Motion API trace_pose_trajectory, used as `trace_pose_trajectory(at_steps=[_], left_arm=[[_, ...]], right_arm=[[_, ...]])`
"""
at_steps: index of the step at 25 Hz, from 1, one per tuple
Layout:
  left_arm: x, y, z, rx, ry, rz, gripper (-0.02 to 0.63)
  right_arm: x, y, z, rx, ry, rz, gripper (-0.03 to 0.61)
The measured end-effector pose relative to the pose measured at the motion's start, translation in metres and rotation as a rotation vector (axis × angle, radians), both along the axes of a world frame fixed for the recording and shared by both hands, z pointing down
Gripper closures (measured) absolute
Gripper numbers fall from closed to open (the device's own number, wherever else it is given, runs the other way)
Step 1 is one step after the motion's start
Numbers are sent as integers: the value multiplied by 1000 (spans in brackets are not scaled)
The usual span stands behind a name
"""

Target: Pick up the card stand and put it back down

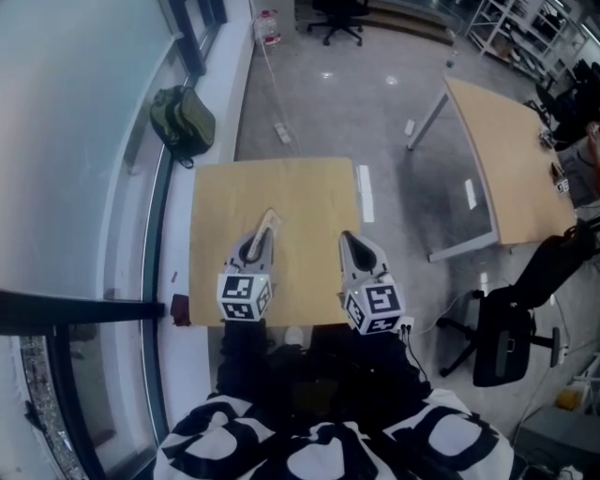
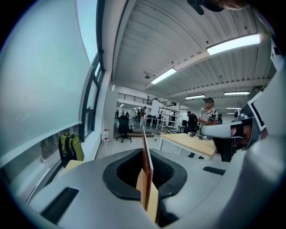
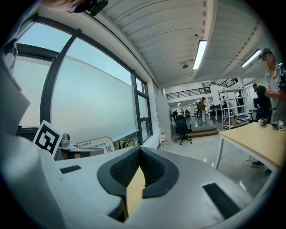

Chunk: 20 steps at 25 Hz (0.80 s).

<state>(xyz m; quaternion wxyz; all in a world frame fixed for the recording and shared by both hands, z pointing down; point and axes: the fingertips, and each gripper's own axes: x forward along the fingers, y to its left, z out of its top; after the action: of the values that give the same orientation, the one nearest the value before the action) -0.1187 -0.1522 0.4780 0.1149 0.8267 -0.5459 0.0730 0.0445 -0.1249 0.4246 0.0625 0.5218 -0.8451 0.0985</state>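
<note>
Your jaws first: the left gripper (image 1: 253,248) has its two jaws clamped on the one card stand (image 1: 269,225). A thin board rises edge-on between the pads. The right gripper (image 1: 349,240) has its jaws pressed together with nothing between them; only a sliver of tabletop shows through the gap below the pads.

You have two grippers and one card stand, all over the near half of the small table (image 1: 291,187). The stand is towards the table's left side and the right gripper towards its right. Nothing else lies on that table.

Around it there is one green backpack (image 1: 184,122) beyond its far left corner by the window. One larger table (image 1: 506,159) stands off to its right. There are two office chairs, one (image 1: 337,17) far beyond it and one (image 1: 502,342) to its near right. One bottle (image 1: 269,28) stands on the floor well beyond it.

From overhead you cannot tell whether the stand's foot touches the small table or hangs just above it. The left gripper's jaws hide the stand's lower part. Its printed face shows only in the right gripper view, too small to read. The larger table is cut off at the frame's edge.
</note>
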Motion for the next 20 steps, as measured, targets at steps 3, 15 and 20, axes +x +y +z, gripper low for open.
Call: trace_pose_trajectory(at_steps=[3,15,20], left_arm=[[-4,-9,23,-41,-9,3,588],[-36,-79,89,-159,-94,-18,588],[-33,-105,112,-196,-115,35,588]], right_arm=[[5,-4,15,-37,5,8,558],[26,-45,66,-149,16,24,558],[49,-60,93,-210,26,36,558]])
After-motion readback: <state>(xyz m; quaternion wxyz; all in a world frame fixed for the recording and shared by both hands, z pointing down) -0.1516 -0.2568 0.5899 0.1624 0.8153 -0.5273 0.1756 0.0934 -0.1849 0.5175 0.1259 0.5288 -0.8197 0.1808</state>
